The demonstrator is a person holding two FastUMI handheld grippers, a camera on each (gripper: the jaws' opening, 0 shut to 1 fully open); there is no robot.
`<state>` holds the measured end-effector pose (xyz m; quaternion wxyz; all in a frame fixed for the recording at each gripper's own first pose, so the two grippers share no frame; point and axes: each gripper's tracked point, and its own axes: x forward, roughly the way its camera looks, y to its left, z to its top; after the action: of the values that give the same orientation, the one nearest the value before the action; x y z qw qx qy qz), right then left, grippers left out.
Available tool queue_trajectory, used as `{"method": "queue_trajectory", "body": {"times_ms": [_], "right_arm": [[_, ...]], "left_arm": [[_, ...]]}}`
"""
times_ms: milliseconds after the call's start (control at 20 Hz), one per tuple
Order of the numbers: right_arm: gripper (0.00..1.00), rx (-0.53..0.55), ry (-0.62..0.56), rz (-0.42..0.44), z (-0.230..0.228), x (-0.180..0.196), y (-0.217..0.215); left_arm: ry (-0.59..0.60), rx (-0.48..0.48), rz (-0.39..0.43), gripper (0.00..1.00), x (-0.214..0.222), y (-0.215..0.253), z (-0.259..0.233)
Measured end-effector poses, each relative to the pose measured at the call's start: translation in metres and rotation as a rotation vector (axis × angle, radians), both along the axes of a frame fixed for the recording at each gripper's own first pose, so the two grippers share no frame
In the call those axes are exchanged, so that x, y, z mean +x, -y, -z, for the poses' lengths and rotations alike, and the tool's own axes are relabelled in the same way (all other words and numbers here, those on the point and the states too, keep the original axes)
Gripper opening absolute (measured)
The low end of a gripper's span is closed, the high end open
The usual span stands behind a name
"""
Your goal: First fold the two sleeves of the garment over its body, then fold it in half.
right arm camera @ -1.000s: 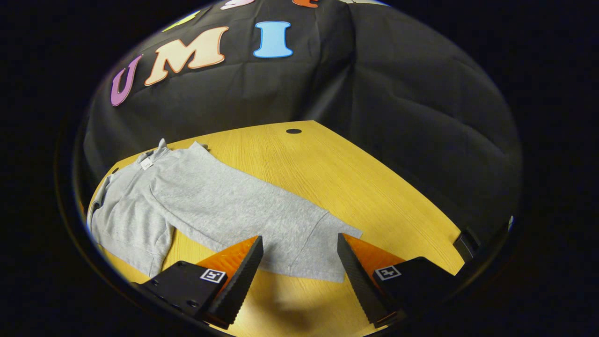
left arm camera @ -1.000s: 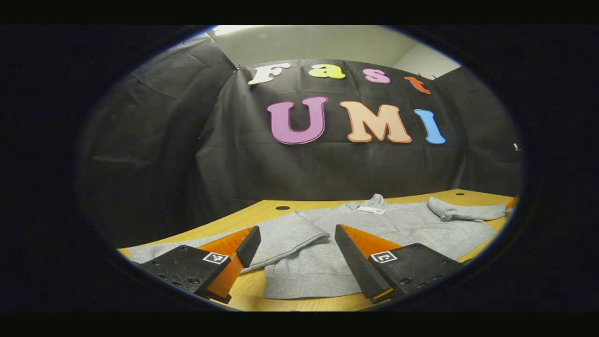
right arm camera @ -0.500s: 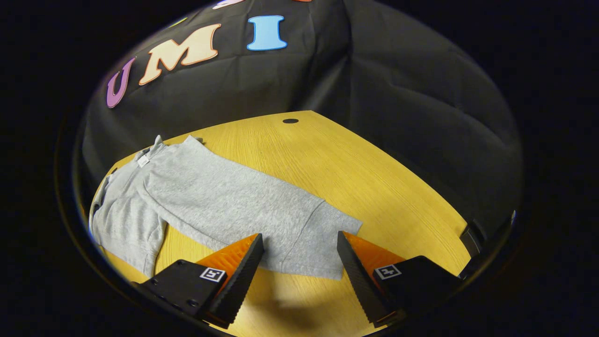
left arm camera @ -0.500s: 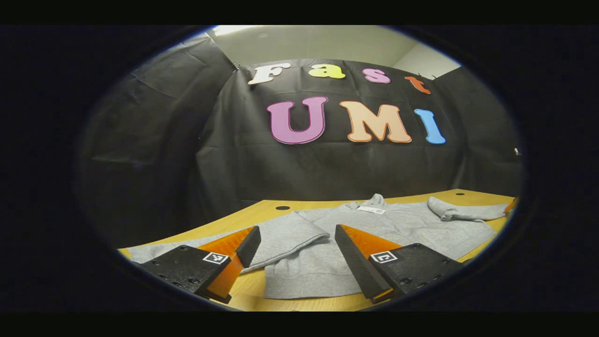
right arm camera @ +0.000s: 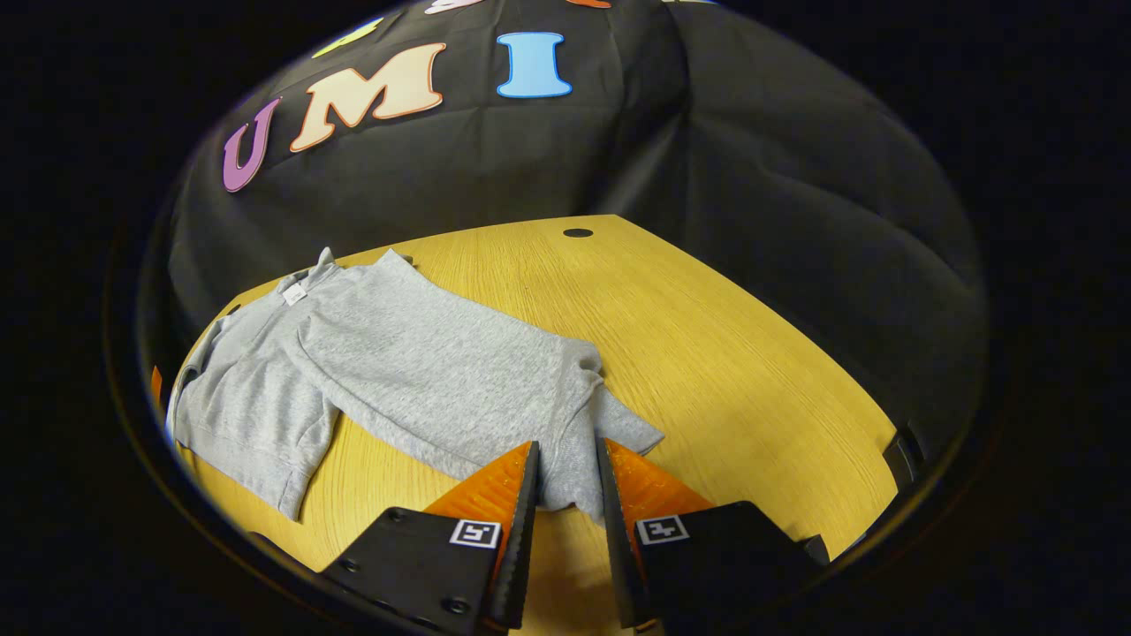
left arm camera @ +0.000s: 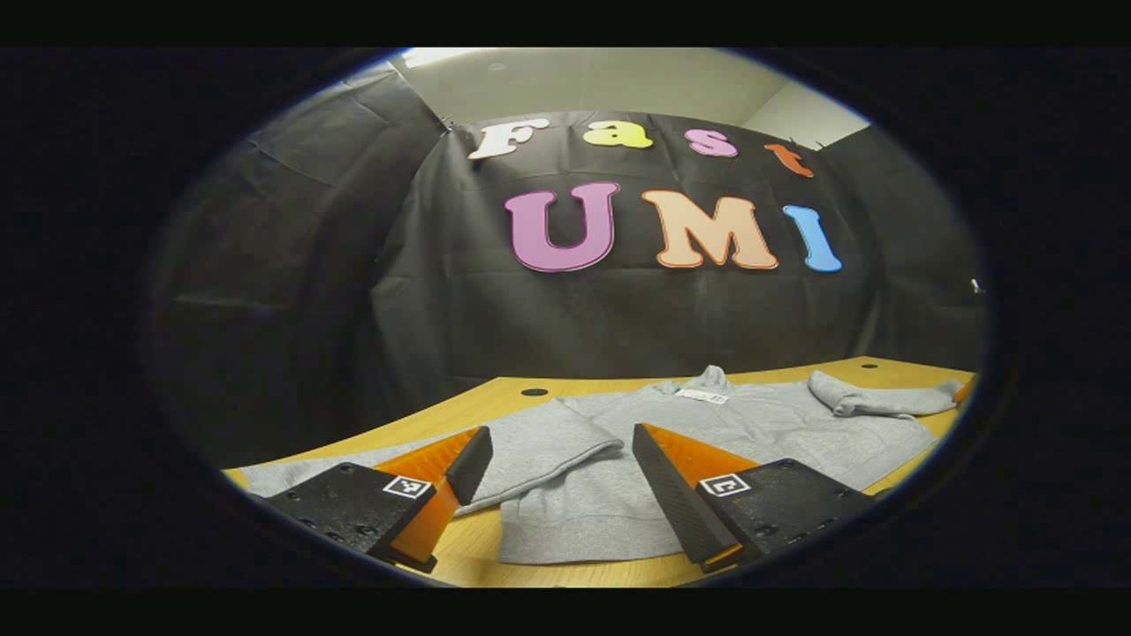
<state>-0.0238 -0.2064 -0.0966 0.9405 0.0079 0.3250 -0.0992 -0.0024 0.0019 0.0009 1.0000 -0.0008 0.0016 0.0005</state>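
A grey sweatshirt [right arm camera: 415, 362] lies spread flat on the wooden table [right arm camera: 707, 336], a white tag [right arm camera: 293, 294] at its collar. My right gripper [right arm camera: 567, 446] is shut on the cuff end of one sleeve [right arm camera: 618, 428], which bunches and wrinkles just ahead of the fingers. In the left gripper view the sweatshirt body [left arm camera: 760, 424] lies ahead. Its other sleeve [left arm camera: 530, 442] runs between the fingers of my left gripper [left arm camera: 559, 433], which is open and holds nothing. The gripped sleeve [left arm camera: 875, 399] shows rumpled at the far right.
Black cloth walls close in the table's back and sides. A small round hole [right arm camera: 578, 232] sits near the table's far edge, and a second hole [left arm camera: 534, 391] at the far left. Bare wood stretches to the right of the gripped sleeve.
My right gripper has closed from wide open onto the sleeve's cuff, and the sleeve end has bunched up. The left gripper has not moved.
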Motion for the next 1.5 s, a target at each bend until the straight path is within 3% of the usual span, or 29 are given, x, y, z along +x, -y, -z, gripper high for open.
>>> {"method": "queue_trajectory", "body": {"times_ms": [50, 100, 200, 250, 300, 550, 750, 1000, 1500], "right_arm": [[0.37, 0.027, -0.008, 0.001, 0.002, -0.002, -0.003], [0.2, 0.038, -0.008, -0.002, 0.001, -0.001, -0.004], [0.09, 0.059, -0.004, -0.019, 0.001, 0.001, -0.008], [0.11, 0.072, -0.003, -0.016, 0.0, -0.001, -0.01], [0.05, 0.086, 0.001, -0.011, 0.001, 0.0, -0.009], [0.05, 0.14, 0.008, 0.006, -0.002, 0.001, -0.012], [0.05, 0.23, 0.074, -0.026, -0.035, 0.017, -0.038], [0.04, 0.216, 0.153, -0.117, -0.088, 0.046, -0.08], [0.04, 0.194, 0.251, -0.34, -0.166, 0.117, -0.213]], "left_arm": [[0.0, 0.0, 0.0, 0.94, 0.001, 0.0, -0.001], [0.001, 0.0, 0.0, 0.94, -0.001, -0.001, 0.0], [0.001, -0.001, 0.0, 0.94, 0.0, 0.001, 0.0], [0.0, 0.0, 0.0, 0.94, -0.001, 0.001, 0.0], [0.001, 0.0, 0.0, 0.94, -0.001, -0.001, 0.0], [0.002, 0.0, 0.0, 0.94, 0.0, 0.0, 0.001], [0.001, 0.0, 0.0, 0.94, 0.0, -0.001, 0.001], [-0.001, -0.002, 0.0, 0.94, 0.0, 0.0, 0.001], [-0.002, -0.003, 0.008, 0.94, -0.002, 0.001, 0.002]]}}
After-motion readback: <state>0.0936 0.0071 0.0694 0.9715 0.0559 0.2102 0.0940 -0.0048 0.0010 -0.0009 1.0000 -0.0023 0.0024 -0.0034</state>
